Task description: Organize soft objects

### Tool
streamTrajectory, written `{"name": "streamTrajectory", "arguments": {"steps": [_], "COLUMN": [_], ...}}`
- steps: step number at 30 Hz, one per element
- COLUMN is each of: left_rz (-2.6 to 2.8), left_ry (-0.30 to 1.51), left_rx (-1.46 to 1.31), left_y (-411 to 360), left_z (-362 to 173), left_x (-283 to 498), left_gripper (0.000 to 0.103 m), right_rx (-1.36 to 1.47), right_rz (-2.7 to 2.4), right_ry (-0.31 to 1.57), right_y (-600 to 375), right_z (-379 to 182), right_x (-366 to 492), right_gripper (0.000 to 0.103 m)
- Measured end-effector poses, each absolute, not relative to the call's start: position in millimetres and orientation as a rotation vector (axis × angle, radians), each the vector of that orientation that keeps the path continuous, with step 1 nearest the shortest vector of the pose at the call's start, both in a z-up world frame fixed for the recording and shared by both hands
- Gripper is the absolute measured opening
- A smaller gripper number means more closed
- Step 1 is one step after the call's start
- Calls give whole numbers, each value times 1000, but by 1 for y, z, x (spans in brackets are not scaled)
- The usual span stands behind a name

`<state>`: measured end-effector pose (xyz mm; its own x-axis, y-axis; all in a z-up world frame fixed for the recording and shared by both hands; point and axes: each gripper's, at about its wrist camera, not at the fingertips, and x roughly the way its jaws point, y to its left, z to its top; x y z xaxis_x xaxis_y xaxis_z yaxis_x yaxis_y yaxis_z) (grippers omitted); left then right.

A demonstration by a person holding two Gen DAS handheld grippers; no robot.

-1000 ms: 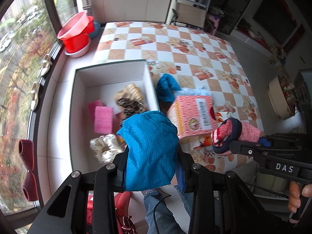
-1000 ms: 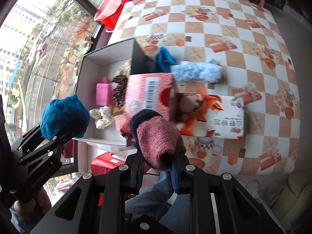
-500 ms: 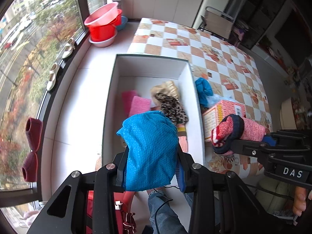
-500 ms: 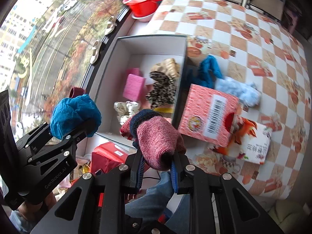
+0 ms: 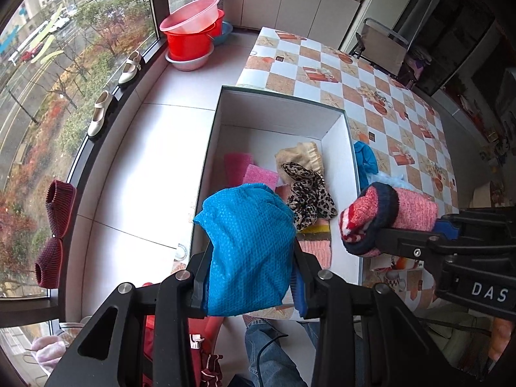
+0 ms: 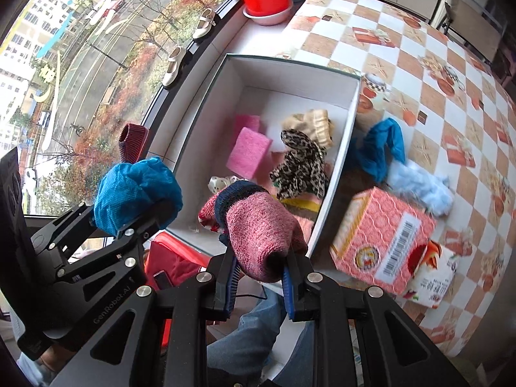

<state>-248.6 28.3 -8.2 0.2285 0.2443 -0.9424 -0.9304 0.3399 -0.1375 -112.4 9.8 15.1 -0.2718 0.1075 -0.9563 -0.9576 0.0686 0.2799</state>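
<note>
My left gripper (image 5: 250, 285) is shut on a blue cloth (image 5: 248, 245), held above the near end of the white box (image 5: 350, 161). My right gripper (image 6: 259, 285) is shut on a pink knit sock with a navy cuff (image 6: 258, 225), also above the box's near edge. The box (image 6: 346, 148) holds pink sponges (image 6: 248, 153), a leopard-print cloth (image 6: 300, 164), a beige knit piece (image 6: 314, 122) and a white spotted item (image 6: 219, 183). Another blue cloth (image 6: 382, 148) and a light blue fluffy piece (image 6: 419, 185) lie on the table right of the box.
A pink carton (image 6: 383, 242) and a tissue pack (image 6: 432, 277) sit on the checkered table (image 6: 435, 74). Red basins (image 5: 193, 37) stand on the white ledge. Shoes (image 5: 101, 113) and red slippers (image 5: 54, 225) line the windowsill. A red bag (image 6: 174, 258) lies below.
Both grippers have moved left and over the box with their loads; the box now sits centred under them, and the carton has slid to the right of view.
</note>
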Motion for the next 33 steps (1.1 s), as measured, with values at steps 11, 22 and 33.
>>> {"name": "streamTrajectory", "arguments": {"steps": [11, 22, 33], "left_rz": [960, 961, 955], "left_ry": [1017, 1035, 1049], "left_rx": [-907, -937, -946], "left_y": [45, 64, 77], "left_z": [-25, -36, -45], "left_x": [-234, -223, -209], "left_gripper": [40, 40, 40], "right_rx": [-920, -917, -923], "right_rz": [1374, 1371, 1348], "right_ry": [1420, 1436, 1459], "right_y": [35, 49, 62], "right_z": [1, -6, -18], "right_x": [-104, -96, -88], "right_gripper": [24, 24, 24]}}
